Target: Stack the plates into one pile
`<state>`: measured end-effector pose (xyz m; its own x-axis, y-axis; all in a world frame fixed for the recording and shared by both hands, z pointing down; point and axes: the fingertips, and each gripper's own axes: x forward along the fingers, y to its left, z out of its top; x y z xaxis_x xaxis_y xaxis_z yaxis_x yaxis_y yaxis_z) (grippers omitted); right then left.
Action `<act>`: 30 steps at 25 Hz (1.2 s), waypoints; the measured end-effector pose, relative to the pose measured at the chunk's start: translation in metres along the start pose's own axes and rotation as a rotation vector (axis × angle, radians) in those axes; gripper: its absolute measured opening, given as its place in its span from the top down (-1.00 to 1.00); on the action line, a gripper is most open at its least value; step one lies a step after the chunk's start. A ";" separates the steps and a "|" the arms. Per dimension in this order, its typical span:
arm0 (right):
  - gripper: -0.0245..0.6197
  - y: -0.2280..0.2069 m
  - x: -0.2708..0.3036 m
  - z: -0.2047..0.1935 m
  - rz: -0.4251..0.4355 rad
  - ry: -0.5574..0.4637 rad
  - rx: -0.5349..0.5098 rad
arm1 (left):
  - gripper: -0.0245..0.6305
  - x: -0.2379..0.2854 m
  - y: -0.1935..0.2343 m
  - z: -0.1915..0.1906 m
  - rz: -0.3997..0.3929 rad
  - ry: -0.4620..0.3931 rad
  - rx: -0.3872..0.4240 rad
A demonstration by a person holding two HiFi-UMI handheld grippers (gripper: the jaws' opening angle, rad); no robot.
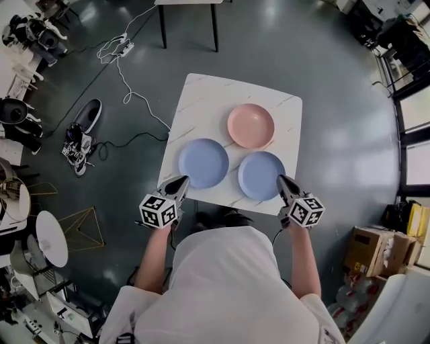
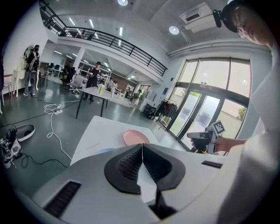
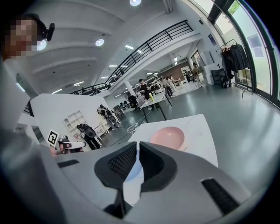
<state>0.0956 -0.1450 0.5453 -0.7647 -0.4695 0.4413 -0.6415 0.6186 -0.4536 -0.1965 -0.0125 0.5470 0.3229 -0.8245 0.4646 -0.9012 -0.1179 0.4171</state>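
Observation:
Three plates lie apart on the white marble table (image 1: 201,94): a pink plate (image 1: 250,125) at the back, a blue plate (image 1: 203,163) at front left, a second blue plate (image 1: 261,175) at front right. My left gripper (image 1: 182,182) hovers at the table's near edge, beside the left blue plate, jaws shut and empty. At the near edge of the right blue plate my right gripper (image 1: 283,180) is shut too, holding nothing. The pink plate (image 2: 136,138) shows beyond the left jaws (image 2: 142,145), and the pink plate (image 3: 168,137) shows past the right jaws (image 3: 137,143).
Cables and a power strip (image 1: 125,47) trail over the dark floor left of the table, next to shoes (image 1: 82,134). A dark-legged table (image 1: 188,20) stands behind. Cardboard boxes (image 1: 368,252) sit at the right, small round tables (image 1: 51,237) at the left.

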 end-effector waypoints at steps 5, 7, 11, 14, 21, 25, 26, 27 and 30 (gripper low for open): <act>0.81 -0.030 0.022 0.004 0.038 0.060 -0.009 | 0.88 0.027 -0.010 0.003 0.022 0.005 -0.009; 0.81 -0.042 0.034 0.003 0.052 0.087 -0.003 | 0.88 0.037 -0.012 0.002 0.036 0.015 -0.009; 0.82 -0.067 0.061 0.001 0.081 0.137 0.011 | 0.88 0.054 -0.016 0.000 0.063 0.024 -0.016; 0.81 -0.081 0.080 -0.001 0.123 0.175 0.012 | 0.88 0.063 -0.023 -0.007 0.082 0.034 -0.033; 0.81 -0.113 0.125 -0.010 0.163 0.266 -0.019 | 0.88 0.080 -0.027 -0.026 0.120 0.064 -0.062; 0.81 -0.128 0.147 -0.018 0.167 0.313 -0.020 | 0.88 0.089 -0.027 -0.031 0.131 0.071 -0.076; 0.81 -0.132 0.152 -0.020 0.169 0.325 -0.016 | 0.88 0.091 -0.028 -0.033 0.132 0.073 -0.081; 0.81 -0.135 0.156 -0.024 0.172 0.339 -0.010 | 0.88 0.093 -0.029 -0.035 0.133 0.075 -0.087; 0.71 -0.146 0.168 -0.037 0.178 0.387 0.009 | 0.88 0.099 -0.030 -0.041 0.131 0.081 -0.112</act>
<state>0.0633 -0.2914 0.7141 -0.7857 -0.0835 0.6130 -0.5033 0.6624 -0.5549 -0.1255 -0.0676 0.6126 0.2310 -0.7807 0.5806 -0.9009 0.0538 0.4307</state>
